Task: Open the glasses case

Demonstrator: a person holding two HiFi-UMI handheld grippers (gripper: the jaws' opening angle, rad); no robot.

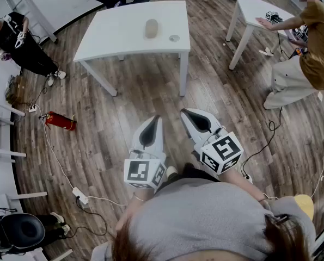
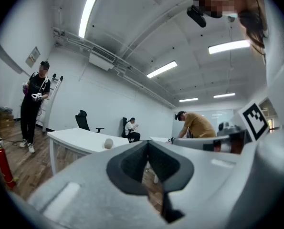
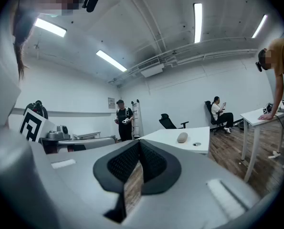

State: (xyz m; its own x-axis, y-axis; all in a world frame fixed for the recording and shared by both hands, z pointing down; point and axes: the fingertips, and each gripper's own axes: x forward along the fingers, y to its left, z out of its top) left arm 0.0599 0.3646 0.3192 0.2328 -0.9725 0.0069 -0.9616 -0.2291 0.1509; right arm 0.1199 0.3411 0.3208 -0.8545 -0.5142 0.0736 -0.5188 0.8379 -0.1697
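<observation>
While the left gripper (image 1: 157,118) and right gripper (image 1: 185,112) hang short of the desk (image 1: 115,34), jaws clenched empty, they risk shoving the glasses case (image 1: 151,28).

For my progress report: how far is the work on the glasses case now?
Done: nothing; the glasses case looks closed on the white table, well ahead. In hand: nothing; the left gripper and the right gripper are shut and empty. Left: approach the table, grip the case, open it.
</observation>
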